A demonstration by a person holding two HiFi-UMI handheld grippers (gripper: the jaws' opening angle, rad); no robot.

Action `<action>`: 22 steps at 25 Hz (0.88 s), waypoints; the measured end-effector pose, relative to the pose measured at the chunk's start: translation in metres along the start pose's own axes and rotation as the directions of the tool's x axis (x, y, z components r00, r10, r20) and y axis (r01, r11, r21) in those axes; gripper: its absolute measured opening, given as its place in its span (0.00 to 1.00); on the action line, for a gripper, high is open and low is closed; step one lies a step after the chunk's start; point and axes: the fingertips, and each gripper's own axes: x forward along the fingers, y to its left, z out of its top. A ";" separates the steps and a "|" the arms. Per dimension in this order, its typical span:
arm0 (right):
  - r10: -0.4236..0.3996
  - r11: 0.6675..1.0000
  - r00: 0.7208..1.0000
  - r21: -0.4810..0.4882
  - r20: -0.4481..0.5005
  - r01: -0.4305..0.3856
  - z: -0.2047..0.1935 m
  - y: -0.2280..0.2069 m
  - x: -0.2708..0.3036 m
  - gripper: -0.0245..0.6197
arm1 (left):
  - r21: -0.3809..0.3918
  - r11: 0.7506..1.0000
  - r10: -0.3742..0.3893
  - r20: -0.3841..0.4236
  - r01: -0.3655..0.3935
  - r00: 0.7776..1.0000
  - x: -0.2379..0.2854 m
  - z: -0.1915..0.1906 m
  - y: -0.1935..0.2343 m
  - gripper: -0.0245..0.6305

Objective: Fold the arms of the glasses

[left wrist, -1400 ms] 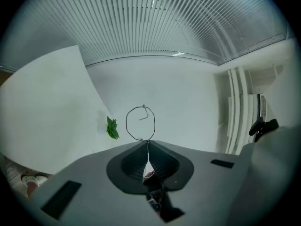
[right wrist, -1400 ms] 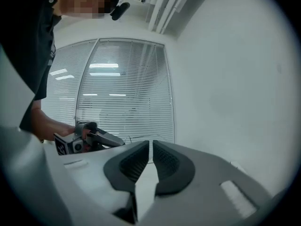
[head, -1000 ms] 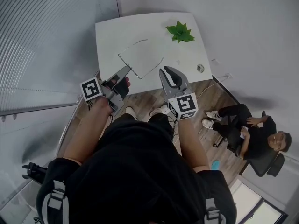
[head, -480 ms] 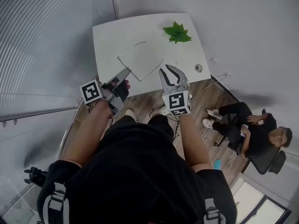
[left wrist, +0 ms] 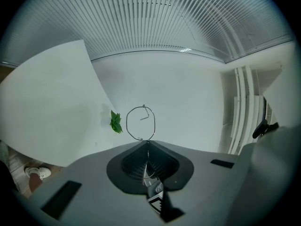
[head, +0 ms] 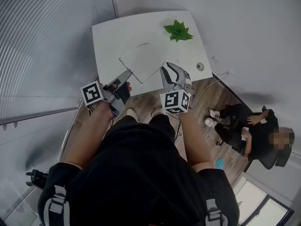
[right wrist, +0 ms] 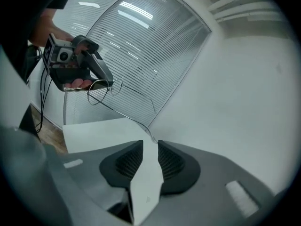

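Glasses: I held the wire-framed glasses (left wrist: 140,123) in my left gripper (left wrist: 147,141), above the near edge of the white table (head: 108,36), with one round lens standing clear ahead of the jaws.
Why held so: I judged the frame was kept level over the table so that its long temple arm (right wrist: 128,118) reached across to my other tool, ready to be swung in.
Left gripper: clamped tight on the frame's wire beside the lens.
Right gripper (right wrist: 150,142): its jaws had just been opening and stood wide apart. The arm's curved tip lay at the mouth of the gap, with neither pad pressing it.
Fold: not yet made, by my reading, as the arm ran straight out from the frame.
Background: a small green plant (head: 178,31) sat at the table's far edge.
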 end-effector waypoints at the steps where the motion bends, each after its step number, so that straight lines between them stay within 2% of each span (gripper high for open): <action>1: -0.005 1.000 1.000 -0.017 -0.005 0.005 0.000 0.000 0.001 0.21 | -0.002 1.000 0.006 0.000 -0.006 1.000 -0.001 0.000 0.001 0.06; 7: -0.015 0.997 1.000 -0.076 -0.023 0.013 -0.003 0.000 0.000 0.20 | -0.006 1.000 0.013 -0.010 -0.013 1.000 0.002 -0.008 0.001 0.06; 16: -0.040 0.996 0.999 -0.084 -0.036 0.036 -0.011 -0.003 -0.001 0.12 | -0.018 1.000 0.022 -0.020 -0.022 1.000 0.005 -0.013 0.004 0.06; 22: -0.045 0.994 0.998 -0.097 -0.034 0.041 -0.010 -0.005 -0.001 0.11 | -0.020 1.000 0.017 -0.034 -0.017 0.999 0.008 -0.018 0.003 0.06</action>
